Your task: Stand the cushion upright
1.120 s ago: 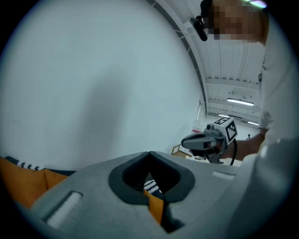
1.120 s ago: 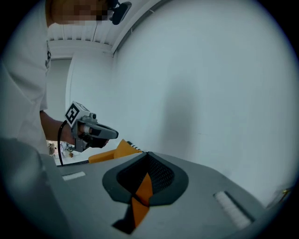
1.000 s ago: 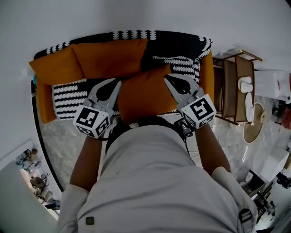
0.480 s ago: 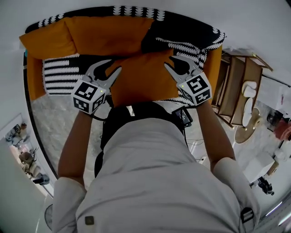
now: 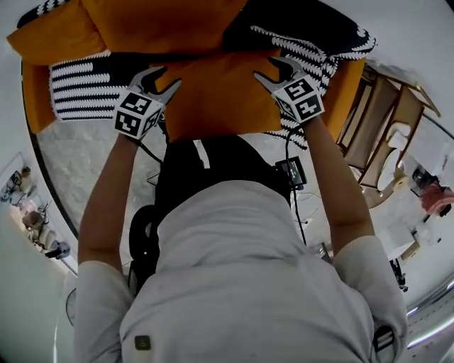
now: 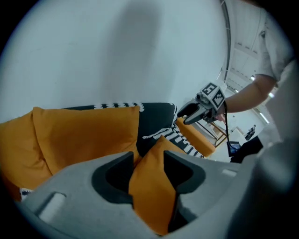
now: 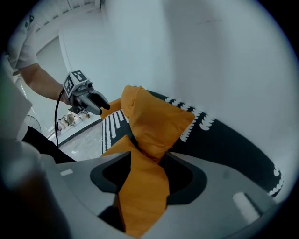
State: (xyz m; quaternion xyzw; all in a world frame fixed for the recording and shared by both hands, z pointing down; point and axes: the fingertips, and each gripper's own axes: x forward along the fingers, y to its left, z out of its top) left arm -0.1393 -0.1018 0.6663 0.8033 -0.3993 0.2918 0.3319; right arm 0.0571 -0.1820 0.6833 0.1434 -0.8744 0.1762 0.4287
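Note:
An orange cushion (image 5: pixel 216 92) lies across the sofa seat in the head view, over a black-and-white patterned throw (image 5: pixel 85 85). My left gripper (image 5: pixel 159 76) is at its left edge and my right gripper (image 5: pixel 278 67) at its right edge. In the left gripper view the cushion's corner (image 6: pixel 152 186) stands between the opening jaws of the left gripper (image 6: pixel 148 161), with dark gaps at the pads. The right gripper view shows the other corner (image 7: pixel 142 191) between the right gripper's (image 7: pixel 145 161) opening jaws, which also stand off it.
Larger orange back cushions (image 5: pixel 163 21) lean along the sofa's back. An orange armrest (image 5: pixel 344 92) closes the right end. A wooden side table (image 5: pixel 386 120) stands to the right on the pale stone floor (image 5: pixel 78 170). Cables hang near my body.
Both grippers have gone down toward the sofa seat with the cushion. Their jaws, shut on the cushion's edges before, now stand apart.

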